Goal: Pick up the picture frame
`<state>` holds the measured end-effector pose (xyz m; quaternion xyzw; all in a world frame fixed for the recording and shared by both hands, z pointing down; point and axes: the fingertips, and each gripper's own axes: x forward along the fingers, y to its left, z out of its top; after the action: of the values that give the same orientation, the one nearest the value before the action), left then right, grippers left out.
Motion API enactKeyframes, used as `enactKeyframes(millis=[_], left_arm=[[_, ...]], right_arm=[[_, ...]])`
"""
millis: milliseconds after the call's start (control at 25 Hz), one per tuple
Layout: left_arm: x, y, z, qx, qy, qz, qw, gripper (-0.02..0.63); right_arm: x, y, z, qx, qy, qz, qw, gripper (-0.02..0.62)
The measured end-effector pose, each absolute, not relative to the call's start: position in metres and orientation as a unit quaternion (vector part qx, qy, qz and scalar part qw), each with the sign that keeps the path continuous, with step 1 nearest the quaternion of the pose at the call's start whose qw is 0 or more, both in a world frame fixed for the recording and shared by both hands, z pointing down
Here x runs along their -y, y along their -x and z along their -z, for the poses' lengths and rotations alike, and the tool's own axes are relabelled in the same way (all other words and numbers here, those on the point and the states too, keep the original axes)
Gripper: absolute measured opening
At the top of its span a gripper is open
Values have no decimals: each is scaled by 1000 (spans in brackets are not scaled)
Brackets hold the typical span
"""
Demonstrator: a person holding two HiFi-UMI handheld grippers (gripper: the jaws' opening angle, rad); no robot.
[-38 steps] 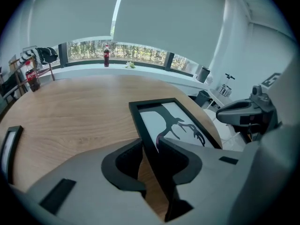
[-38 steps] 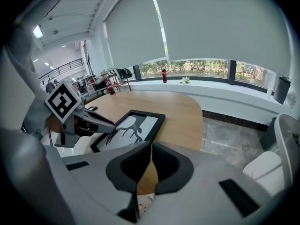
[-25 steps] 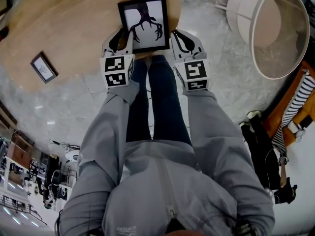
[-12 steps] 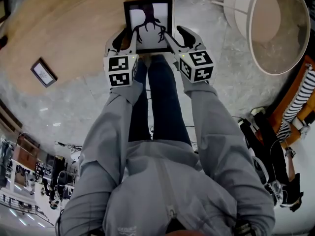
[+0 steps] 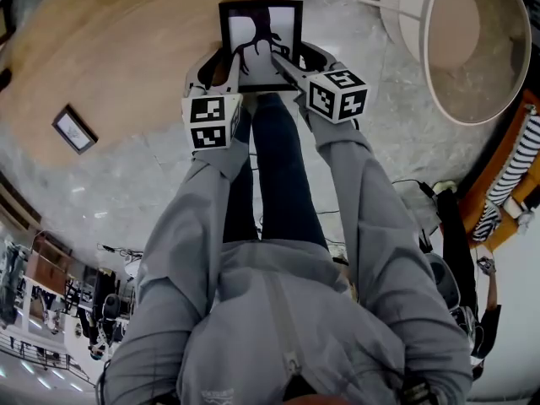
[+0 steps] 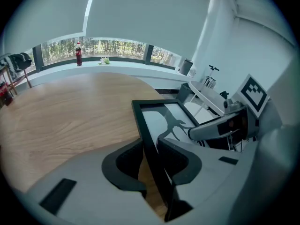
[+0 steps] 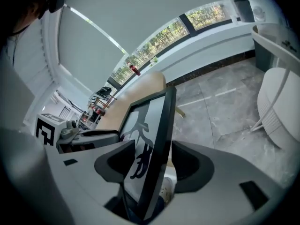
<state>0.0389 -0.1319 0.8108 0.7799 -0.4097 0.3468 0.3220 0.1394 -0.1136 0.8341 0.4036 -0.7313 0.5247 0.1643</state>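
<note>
At table (image 5: 126, 57) edge: L tool (image 5: 218, 66) grips picture frame (image 5: 253, 24).

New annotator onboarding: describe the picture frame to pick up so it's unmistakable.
Start at the light wooden table in the head view; the picture frame is at its right end, straight ahead of the person's legs. Unlike the small frame further left, it is large, black-edged, and shows a black branching figure on white.

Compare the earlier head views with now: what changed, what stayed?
The picture frame shifted right, partly past the table edge. The right tool rolled and has just been opening, the frame between its jaws. The left tool stays clamped on it; the small frame stays put.
</note>
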Motion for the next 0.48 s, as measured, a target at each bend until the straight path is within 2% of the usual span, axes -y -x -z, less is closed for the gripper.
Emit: enactKeyframes(millis=[480], left_arm=[[129, -60, -813, 365, -805, -345, 316, 109]], right_arm=[[111, -136, -843, 700, -353, -617, 70, 235]])
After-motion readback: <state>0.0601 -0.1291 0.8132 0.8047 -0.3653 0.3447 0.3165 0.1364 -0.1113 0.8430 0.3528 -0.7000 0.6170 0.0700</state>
